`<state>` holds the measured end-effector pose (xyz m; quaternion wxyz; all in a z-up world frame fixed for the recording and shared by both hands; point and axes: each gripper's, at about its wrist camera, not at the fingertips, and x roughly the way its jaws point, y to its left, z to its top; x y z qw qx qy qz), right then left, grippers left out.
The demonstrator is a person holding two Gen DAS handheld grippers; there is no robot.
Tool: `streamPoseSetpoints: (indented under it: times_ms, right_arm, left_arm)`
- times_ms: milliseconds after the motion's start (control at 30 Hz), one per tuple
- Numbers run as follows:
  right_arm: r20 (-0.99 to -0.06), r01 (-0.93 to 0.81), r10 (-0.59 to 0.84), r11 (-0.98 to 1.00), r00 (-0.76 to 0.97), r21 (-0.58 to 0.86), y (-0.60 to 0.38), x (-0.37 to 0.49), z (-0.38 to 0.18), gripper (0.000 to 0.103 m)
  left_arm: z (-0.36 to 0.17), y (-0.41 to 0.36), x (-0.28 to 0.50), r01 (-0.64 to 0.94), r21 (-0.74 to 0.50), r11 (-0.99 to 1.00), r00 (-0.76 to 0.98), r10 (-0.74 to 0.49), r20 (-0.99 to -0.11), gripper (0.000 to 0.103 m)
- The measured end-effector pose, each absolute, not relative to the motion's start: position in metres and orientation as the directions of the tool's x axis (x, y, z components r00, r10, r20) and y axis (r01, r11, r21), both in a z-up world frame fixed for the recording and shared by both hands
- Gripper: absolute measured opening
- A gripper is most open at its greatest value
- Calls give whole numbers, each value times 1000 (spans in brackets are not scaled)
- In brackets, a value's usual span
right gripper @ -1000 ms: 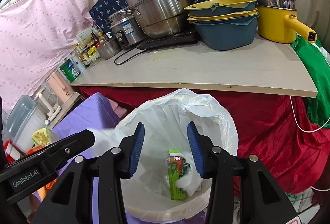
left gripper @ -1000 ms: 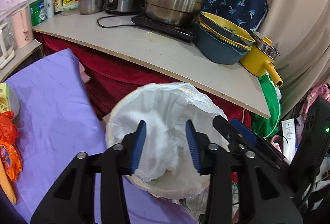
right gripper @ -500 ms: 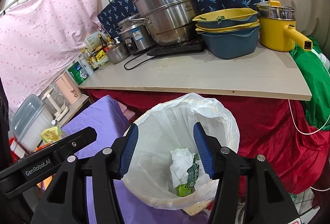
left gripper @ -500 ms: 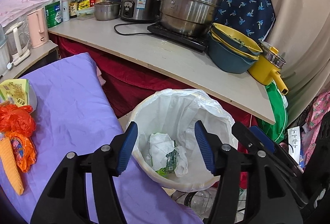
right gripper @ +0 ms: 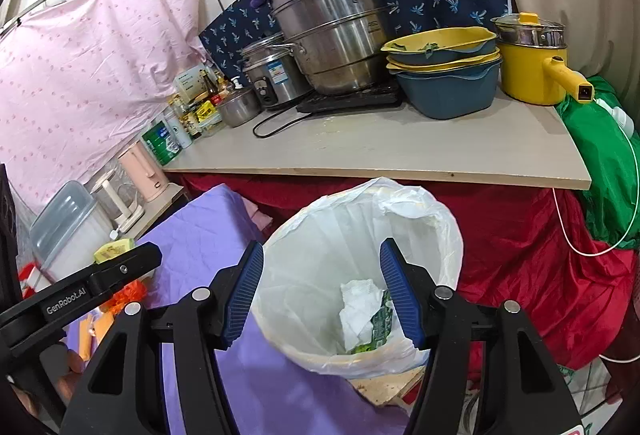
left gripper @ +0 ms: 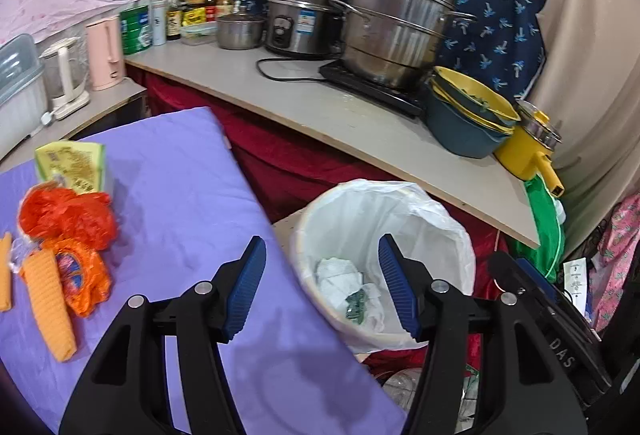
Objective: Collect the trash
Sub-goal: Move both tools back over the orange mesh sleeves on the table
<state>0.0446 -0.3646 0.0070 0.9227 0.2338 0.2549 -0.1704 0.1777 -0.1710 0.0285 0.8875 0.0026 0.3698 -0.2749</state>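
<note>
The bin [right gripper: 360, 275], lined with a white bag [right gripper: 416, 203], stands right of the purple cloth [left gripper: 180, 195]; crumpled tissue [right gripper: 358, 305] and a green wrapper [right gripper: 380, 319] lie at its bottom. Your left gripper [left gripper: 322, 285] and right gripper [right gripper: 322, 287] have just been opening; both sets of fingers stand apart with nothing between them.

Risks:
- The orange bag [left gripper: 68, 215] and orange packets [left gripper: 72, 275] remain on the cloth; soft film may slip from a shallow pinch.
- Snagging the bag's loose rim could pull it off the bin.

Legible writing: "GenRobot.AI" on the left gripper's body in the right view. Other labels are unreadable.
</note>
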Motion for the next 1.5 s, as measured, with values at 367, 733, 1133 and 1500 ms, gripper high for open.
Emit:
streamPoseSetpoints:
  times_ms: [367, 733, 1133, 1500]
  right_arm:
    - [-545, 365, -135, 867, 827, 339, -307, 46, 13, 65]
    - [-559, 248, -32, 916, 829, 315, -227, 55, 15, 67]
    - [-603, 99, 104, 950, 791, 295, -132, 84, 0, 67]
    - [-643, 8, 169, 965, 747, 263, -62, 112, -20, 67]
  left_arm:
    - [33, -106, 167, 392, -169, 904, 645, -401, -651, 59]
    - [27, -22, 156, 255, -147, 956, 690, -286, -665, 67]
    - [1, 84, 158, 60, -121, 991, 697, -129, -705, 68]
    - [-21, 159, 164, -50, -113, 992, 689, -48, -723, 68]
